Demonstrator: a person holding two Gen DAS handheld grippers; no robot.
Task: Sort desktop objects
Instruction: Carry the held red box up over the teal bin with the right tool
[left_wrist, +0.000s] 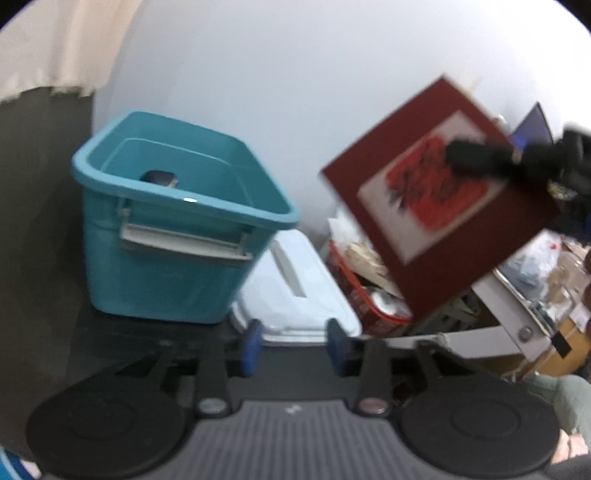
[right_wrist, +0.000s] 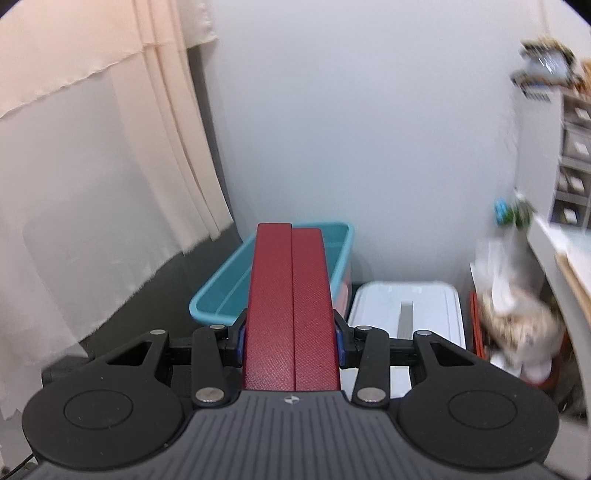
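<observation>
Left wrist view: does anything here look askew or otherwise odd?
The dark red hardcover book hangs tilted in mid-air right of the teal plastic bin, clamped by the right hand-held gripper. That looks like carrying, not a fault. The picture is blurred; nothing looks spilled or damaged.

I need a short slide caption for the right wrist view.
Right gripper clamps a dark red box held above the teal bin.

Plain white wall (right_wrist: 351, 129); cream curtain (right_wrist: 92, 129) left; cluttered shelves (right_wrist: 572, 147) right.
</observation>
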